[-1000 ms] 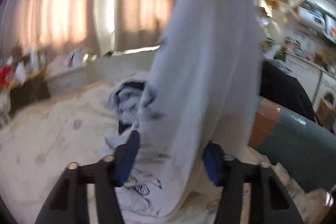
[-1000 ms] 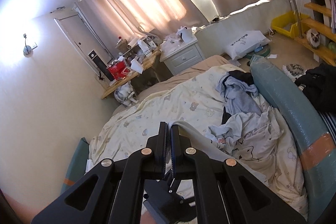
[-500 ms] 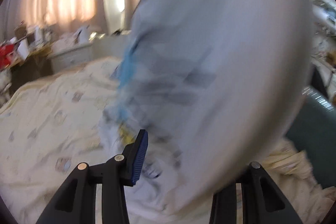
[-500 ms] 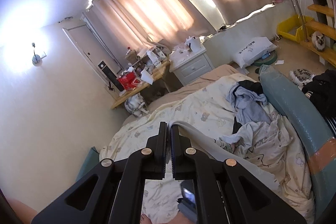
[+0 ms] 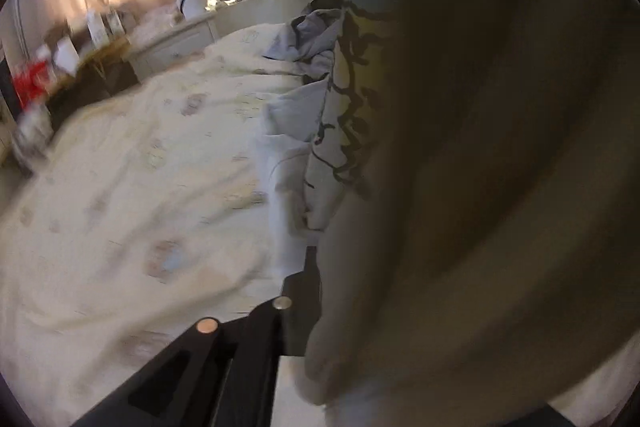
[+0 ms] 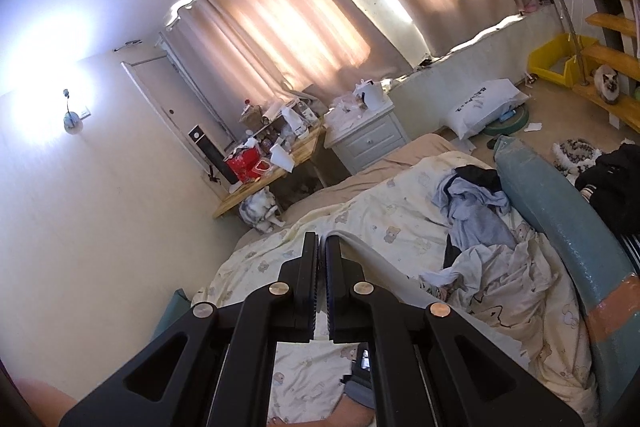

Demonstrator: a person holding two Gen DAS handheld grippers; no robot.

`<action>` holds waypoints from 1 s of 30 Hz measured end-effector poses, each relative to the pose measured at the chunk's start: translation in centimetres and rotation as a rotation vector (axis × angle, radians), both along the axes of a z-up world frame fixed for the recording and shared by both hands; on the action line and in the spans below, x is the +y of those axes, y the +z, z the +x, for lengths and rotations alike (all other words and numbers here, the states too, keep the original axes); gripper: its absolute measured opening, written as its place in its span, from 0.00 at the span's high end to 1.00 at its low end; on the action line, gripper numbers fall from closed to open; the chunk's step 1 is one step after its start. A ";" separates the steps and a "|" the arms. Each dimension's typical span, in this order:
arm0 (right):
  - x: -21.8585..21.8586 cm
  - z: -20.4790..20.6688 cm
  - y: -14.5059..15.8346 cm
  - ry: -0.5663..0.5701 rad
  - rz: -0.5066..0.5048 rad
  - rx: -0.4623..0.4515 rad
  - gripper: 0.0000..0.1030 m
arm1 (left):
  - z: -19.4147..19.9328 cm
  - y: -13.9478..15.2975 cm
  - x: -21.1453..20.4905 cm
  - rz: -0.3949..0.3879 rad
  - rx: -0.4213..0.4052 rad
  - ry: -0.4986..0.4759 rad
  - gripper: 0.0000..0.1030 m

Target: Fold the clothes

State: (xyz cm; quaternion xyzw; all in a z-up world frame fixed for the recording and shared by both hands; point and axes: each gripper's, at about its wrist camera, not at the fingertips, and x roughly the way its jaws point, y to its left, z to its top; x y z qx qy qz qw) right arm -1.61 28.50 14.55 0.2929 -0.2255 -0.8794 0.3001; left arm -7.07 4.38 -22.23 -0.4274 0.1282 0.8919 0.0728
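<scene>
Right gripper (image 6: 322, 247), seen from its own wrist camera, has its black fingers pressed together on the edge of a pale garment (image 6: 376, 263), whose fabric runs from between the blue pads down and to the right toward the rumpled laundry on the bed. Over at the left gripper (image 5: 316, 259), that same pale cloth (image 5: 480, 187) hangs so near the lens that it fills the right half of the blurred view; only the gripper's left finger (image 5: 296, 291) shows, its tip lost behind the fabric, and the jaws appear to have snapped together on the cloth, though the pinch itself is hidden. Beneath both tools lies a cream duvet (image 6: 384, 223) printed with small bears, spread across the bed. A heap of unfolded clothes (image 6: 472, 211), grey-blue and black, sits toward the far side of the bed, next to a teal bolster (image 6: 560, 219) with an orange band. Beyond the bed stand a white nightstand (image 6: 368, 135) and a cluttered wooden desk (image 6: 272, 167), under pink curtains (image 6: 320, 11) lit from behind. A cat (image 6: 606, 89) rests on a wooden stair step at the right edge.
</scene>
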 end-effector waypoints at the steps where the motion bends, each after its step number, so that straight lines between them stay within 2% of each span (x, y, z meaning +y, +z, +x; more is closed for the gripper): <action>1: 0.3 0.0 0.1 -0.007 -0.002 0.004 0.98 | 0.1 0.9 -0.6 -0.020 0.008 -0.010 1.00; 3: 1.2 0.2 0.7 -0.029 0.003 0.027 0.98 | 0.1 3.0 -2.0 -0.069 0.024 -0.036 1.00; 8: 3.4 0.4 3.0 -0.070 0.002 0.072 0.98 | 0.4 13.1 -7.6 -0.217 0.135 -0.050 1.00; 11: 3.7 0.7 5.7 -0.075 0.023 0.123 0.98 | 0.9 20.0 -10.3 -0.342 0.195 -0.101 1.00; 13: 3.5 0.9 8.7 -0.072 0.045 0.156 0.98 | 1.9 23.9 -11.4 -0.423 0.220 -0.156 0.99; 16: 2.2 0.9 11.0 -0.055 0.120 0.157 0.97 | 2.7 27.8 -10.9 -0.485 0.197 -0.195 0.99; 18: 0.2 0.2 9.4 0.016 0.213 0.097 0.96 | 3.1 29.6 -10.2 -0.517 0.171 -0.215 0.99; 21: -4.4 1.3 3.5 0.174 0.412 0.055 0.94 | 4.2 29.2 -8.7 -0.580 0.144 -0.287 0.99; 22: -6.0 1.7 1.6 0.227 0.478 0.040 0.91 | 4.7 29.2 -8.1 -0.573 0.137 -0.302 0.99; 23: -7.5 2.0 -0.4 0.280 0.544 0.025 0.78 | 5.2 29.2 -7.5 -0.568 0.136 -0.317 0.99; 25: -9.8 3.5 -4.4 0.358 0.651 0.039 0.75 | 6.0 29.2 -6.5 -0.576 0.140 -0.351 0.99; 28: -11.5 5.0 -8.2 0.385 0.772 0.096 0.69 | 6.1 29.7 -5.0 -0.585 0.142 -0.406 0.99; 29: -12.0 5.3 -9.0 0.386 0.795 0.117 0.60 | 6.2 30.4 -4.6 -0.587 0.142 -0.419 0.99; 30: -12.4 5.7 -9.5 0.395 0.806 0.136 0.41 | 6.1 30.9 -4.4 -0.584 0.137 -0.426 0.99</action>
